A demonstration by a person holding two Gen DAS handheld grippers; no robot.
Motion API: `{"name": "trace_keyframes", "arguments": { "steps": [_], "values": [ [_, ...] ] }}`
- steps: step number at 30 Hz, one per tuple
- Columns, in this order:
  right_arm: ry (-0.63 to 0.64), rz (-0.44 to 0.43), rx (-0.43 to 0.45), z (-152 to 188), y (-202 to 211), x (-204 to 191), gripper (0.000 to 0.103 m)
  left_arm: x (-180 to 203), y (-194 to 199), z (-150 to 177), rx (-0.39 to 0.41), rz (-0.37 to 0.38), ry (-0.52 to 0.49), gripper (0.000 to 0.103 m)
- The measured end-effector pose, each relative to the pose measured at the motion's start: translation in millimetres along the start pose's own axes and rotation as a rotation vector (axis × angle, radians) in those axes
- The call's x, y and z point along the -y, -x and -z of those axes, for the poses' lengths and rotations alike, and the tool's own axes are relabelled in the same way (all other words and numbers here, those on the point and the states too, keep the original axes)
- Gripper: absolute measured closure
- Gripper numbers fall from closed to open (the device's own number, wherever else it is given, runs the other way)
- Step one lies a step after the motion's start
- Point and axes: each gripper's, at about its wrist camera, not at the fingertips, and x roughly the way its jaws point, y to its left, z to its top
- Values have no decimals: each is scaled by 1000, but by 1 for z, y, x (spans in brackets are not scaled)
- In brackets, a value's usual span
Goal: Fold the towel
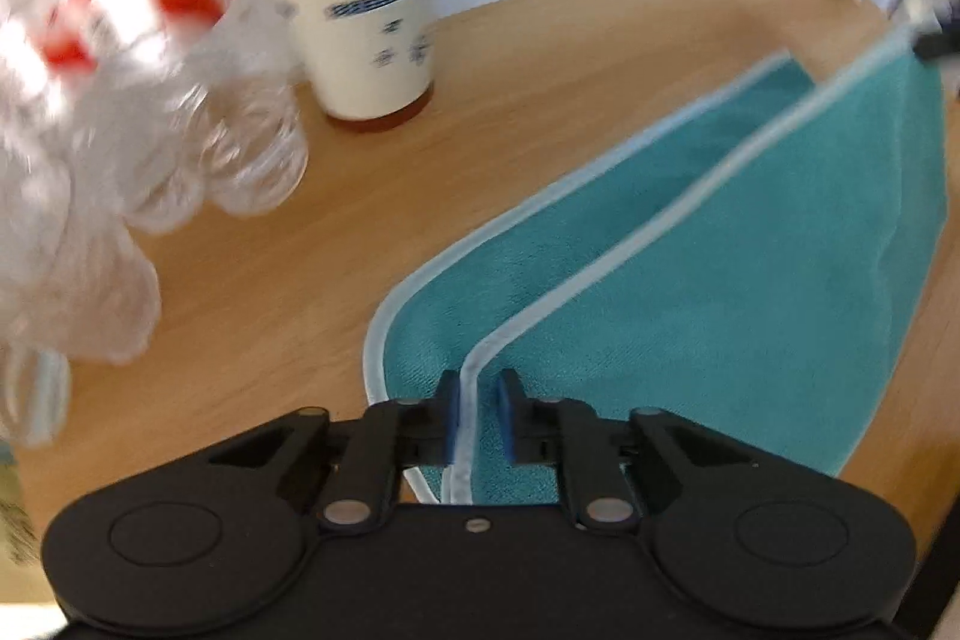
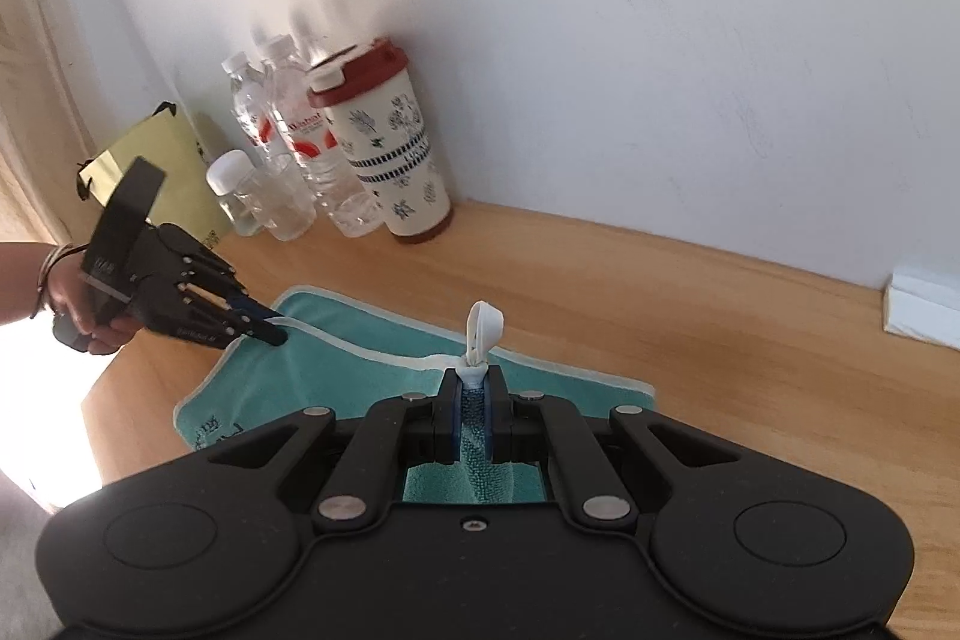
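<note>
A teal towel with a white hem lies on the wooden table, one layer lifted and brought over the other. In the left wrist view my left gripper is shut on the towel's hem at a corner. The right wrist view shows that gripper at the left, gripping the raised hem of the towel. My right gripper is shut on the towel's other corner, where a white hanging loop sticks up between the fingers. The hem runs taut between both grippers. The right gripper's dark tip shows at the far right.
A cream tumbler with a red lid and several clear water bottles stand against the white wall, close to the left gripper. A yellow bag stands further left and a white box at the right. A hand holds the left gripper.
</note>
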Motion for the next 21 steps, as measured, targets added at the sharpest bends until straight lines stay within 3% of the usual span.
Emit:
{"name": "trace_keyframes", "arguments": {
  "steps": [14,21],
  "values": [
    [-64,75,82,-11,0,18,96,-31,41,-22,133,-34,182,97],
    [-103,167,-29,-6,-46,42,96,-29,11,-33,76,-68,167,97]
  ]
}}
